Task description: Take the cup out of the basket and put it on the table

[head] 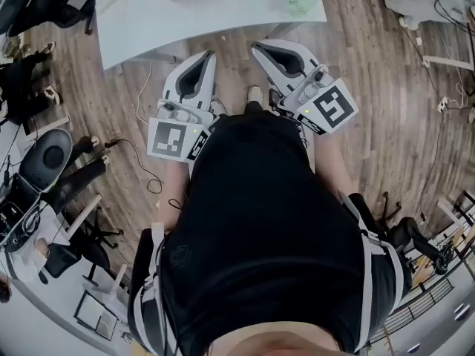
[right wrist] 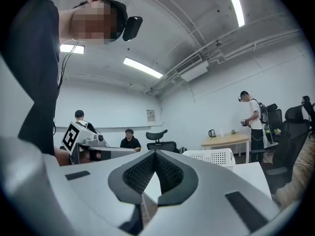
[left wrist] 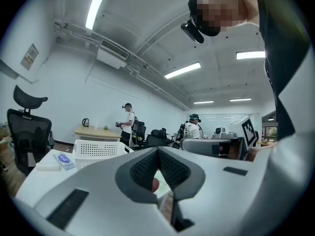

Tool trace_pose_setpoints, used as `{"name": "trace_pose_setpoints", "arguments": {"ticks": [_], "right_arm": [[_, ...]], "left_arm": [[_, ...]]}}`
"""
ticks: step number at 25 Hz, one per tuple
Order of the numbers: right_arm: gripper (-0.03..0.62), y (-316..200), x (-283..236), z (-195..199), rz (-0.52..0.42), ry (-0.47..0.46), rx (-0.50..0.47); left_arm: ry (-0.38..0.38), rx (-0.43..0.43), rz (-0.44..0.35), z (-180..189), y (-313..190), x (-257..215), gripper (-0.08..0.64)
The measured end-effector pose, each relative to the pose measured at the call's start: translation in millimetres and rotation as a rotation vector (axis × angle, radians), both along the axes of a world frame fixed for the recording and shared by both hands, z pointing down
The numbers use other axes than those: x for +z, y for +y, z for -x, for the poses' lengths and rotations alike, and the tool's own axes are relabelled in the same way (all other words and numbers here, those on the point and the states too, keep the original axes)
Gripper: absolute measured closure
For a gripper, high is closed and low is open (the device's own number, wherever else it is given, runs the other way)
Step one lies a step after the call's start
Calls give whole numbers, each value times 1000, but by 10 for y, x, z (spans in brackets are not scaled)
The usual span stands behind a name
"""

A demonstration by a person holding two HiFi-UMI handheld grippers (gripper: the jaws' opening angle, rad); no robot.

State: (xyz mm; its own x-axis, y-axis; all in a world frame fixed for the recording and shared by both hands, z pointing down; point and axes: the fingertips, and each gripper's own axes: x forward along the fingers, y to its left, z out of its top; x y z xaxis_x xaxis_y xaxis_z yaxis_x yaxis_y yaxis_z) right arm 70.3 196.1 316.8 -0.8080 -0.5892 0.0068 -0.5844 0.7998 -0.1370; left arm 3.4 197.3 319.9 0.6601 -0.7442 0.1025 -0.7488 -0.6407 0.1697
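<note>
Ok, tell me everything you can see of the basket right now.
The basket is white, seemingly plastic and rectangular, with walls pierced by a grid of small holes under a plain rim. It stands upright on the white table, toward the side far from the person. The head view cuts it off at the top edge. Its inside is hidden in every view, so its contents cannot be told. Nothing but the table touches it.
</note>
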Motion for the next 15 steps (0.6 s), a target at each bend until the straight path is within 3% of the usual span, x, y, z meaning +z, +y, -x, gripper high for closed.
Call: {"name": "trace_pose_setpoints", "arguments": {"ticks": [9,15], "right_arm": [[574,-27,143,-341,14,39,21],[574,-24,161,-466,7,52,-28]], "left_arm": [[-2,-77,14,-129,0,73,543],[19,-88,17,-344,60,47,543]]}}
